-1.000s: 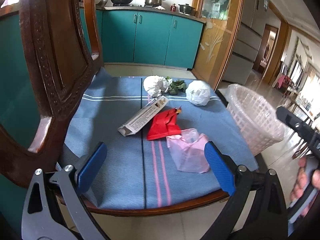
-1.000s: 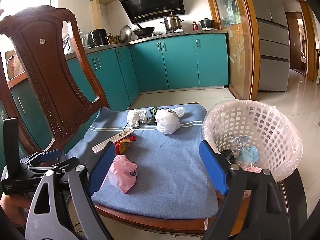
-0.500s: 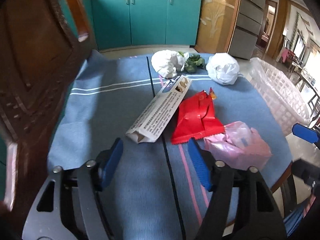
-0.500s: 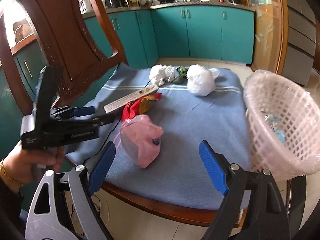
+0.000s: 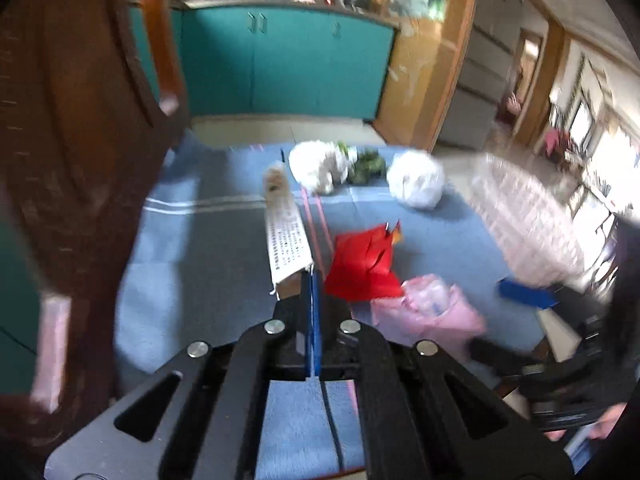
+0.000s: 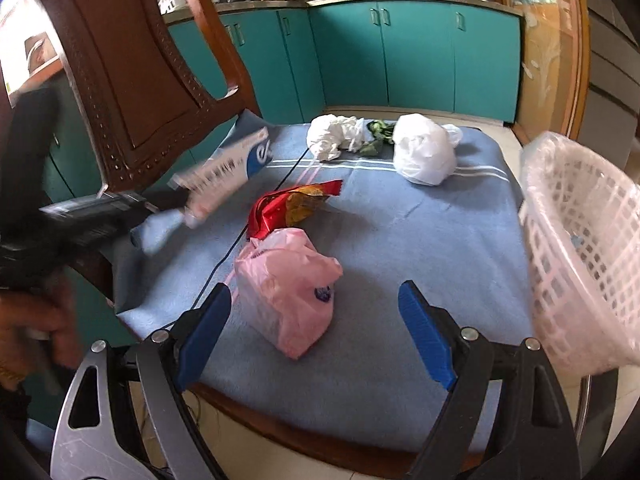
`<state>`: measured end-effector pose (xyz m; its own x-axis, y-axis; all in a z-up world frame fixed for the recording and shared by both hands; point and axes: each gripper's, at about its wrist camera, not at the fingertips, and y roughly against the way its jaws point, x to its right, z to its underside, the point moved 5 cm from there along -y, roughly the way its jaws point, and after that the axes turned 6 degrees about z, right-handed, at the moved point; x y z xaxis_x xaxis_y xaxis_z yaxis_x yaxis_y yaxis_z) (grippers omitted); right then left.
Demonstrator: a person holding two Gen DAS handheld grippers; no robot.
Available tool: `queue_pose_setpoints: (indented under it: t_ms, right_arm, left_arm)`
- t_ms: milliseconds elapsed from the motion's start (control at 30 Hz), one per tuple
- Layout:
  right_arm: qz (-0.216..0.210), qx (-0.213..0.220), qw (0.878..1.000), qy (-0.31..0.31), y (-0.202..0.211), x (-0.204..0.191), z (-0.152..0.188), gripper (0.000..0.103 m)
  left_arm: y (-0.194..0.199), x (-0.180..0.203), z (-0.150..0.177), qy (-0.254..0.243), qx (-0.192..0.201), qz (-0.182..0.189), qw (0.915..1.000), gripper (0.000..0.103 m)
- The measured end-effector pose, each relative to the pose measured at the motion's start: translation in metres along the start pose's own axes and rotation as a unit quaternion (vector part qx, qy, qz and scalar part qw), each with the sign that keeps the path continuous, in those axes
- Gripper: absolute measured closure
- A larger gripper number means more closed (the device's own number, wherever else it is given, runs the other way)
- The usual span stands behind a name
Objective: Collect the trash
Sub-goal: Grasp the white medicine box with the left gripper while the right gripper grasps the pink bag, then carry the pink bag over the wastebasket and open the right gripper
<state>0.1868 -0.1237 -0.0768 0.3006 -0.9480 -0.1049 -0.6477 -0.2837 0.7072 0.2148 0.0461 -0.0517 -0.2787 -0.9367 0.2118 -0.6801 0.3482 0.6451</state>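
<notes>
Trash box (image 5: 286, 236) is pinched at its near end by the just-closed left gripper (image 5: 312, 280), beside red wrapper (image 6: 294, 204) and pink bag (image 6: 288, 296) on a blue-clothed chair seat (image 6: 420, 248), right gripper (image 6: 316, 332) spread.

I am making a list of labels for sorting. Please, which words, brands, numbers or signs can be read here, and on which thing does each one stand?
Nothing reads as a full word.
Long white cardboard box in the left gripper: rows of small print, blurred; a large white "e" on its blue patch.
Pink plastic bag: a round blue logo, too small.
Red foil snack wrapper: print crumpled, unreadable.
</notes>
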Motion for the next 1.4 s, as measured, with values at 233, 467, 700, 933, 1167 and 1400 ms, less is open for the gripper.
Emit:
queue_pose_setpoints:
  t_ms: [233,467,700,933,1167,1400]
  right_arm:
    - [-0.011,-0.027,1.0,0.004,-0.02,-0.006,0.002,0.071]
    - [-0.02,0.056,0.998,-0.013,0.067,0.008,-0.018,0.078]
    - [-0.003,0.107,0.994,-0.034,0.102,0.039,-0.027,0.078]
    - [-0.006,0.09,0.995,-0.034,0.09,0.037,-0.021,0.078]
    - [-0.011,0.089,0.996,-0.028,0.091,0.032,-0.02,0.078]
    - [-0.011,0.087,0.996,-0.029,0.09,0.033,-0.021,0.078]
  left_arm:
    - [0.071,0.031,-0.009,-0.006,0.091,0.016,0.9957,0.102]
    - [0.1,0.046,-0.006,-0.003,0.127,0.031,0.9914,0.102]
    - [0.099,0.058,-0.009,-0.02,0.126,0.035,0.9912,0.102]
    - [0.091,0.061,-0.007,-0.03,0.114,0.033,0.9925,0.102]
    - [0.087,0.064,-0.005,-0.032,0.106,0.031,0.9933,0.102]
    - [0.085,0.063,-0.005,-0.032,0.096,0.031,0.9944,0.102]
